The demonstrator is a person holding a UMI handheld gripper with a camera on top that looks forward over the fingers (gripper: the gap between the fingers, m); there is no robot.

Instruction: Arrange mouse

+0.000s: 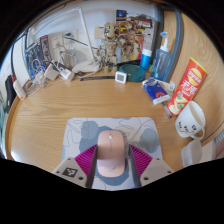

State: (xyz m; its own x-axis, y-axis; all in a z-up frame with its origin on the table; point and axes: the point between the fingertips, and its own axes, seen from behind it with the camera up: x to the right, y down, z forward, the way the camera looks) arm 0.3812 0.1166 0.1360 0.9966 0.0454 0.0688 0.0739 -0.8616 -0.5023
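A pale pink mouse [111, 150] sits between my gripper's [112, 149] two fingers. Their magenta pads [88, 157] press on its left and right sides. The mouse is over a light grey mouse pad [80, 132] that lies on the wooden table [60, 105], near its front edge. I cannot tell whether the mouse rests on the pad or hangs just above it. The rear end of the mouse is hidden low between the fingers.
A red chips can [186, 87] and a white mug [190, 121] stand to the right of the pad. A blue box [158, 91], a blue bottle [162, 58] and a small white cube [121, 76] are further back. Cables and clutter line the table's far edge.
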